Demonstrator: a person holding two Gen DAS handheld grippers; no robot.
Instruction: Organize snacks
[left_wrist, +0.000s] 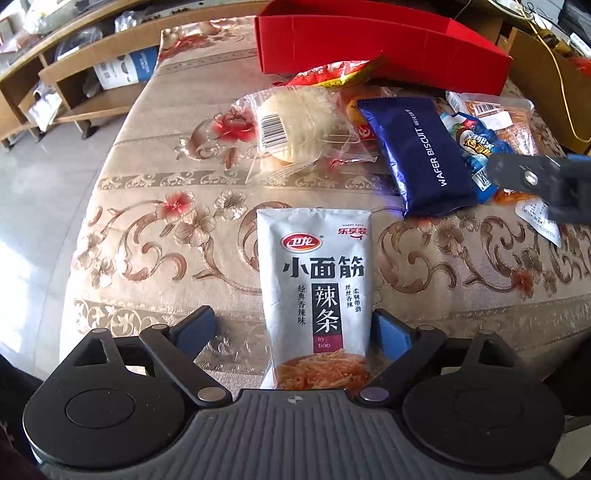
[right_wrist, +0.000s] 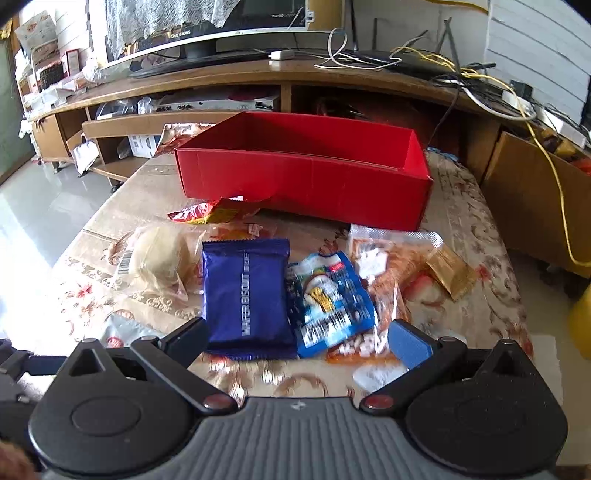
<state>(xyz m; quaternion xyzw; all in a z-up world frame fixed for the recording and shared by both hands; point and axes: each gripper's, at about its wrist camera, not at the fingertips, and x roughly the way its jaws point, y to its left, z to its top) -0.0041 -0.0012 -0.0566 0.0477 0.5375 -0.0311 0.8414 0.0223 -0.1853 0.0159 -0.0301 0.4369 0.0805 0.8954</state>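
The left gripper (left_wrist: 295, 332) stood wide apart around the lower half of the white spicy-strip packet (left_wrist: 316, 291). Its right blue pad (left_wrist: 391, 338) sat just beside the packet's edge, whether touching I cannot tell, while the left pad (left_wrist: 195, 330) was clear of it, so nothing was clamped. The packet lay flat on the floral tablecloth (left_wrist: 147, 236), nearer the camera than the red box (right_wrist: 303, 173) and well apart from it.

The right gripper (right_wrist: 295, 339) was also spread wide and held nothing. Between its fingers lay the near ends of the blue wafer biscuit pack (right_wrist: 247, 295) and the blue-and-white snack bag (right_wrist: 328, 299), side by side and touching, with neither pad pressing on them. Both packs lay between that gripper and the red box.

Left of the wafer pack lay a clear-wrapped pale bun (right_wrist: 159, 262). A red-and-yellow bag (right_wrist: 210, 212) rested against the box's front wall. Right of the blue-and-white bag lay a clear orange-printed packet (right_wrist: 391, 254) and a small gold sachet (right_wrist: 450, 275). The box stood open and looked empty.
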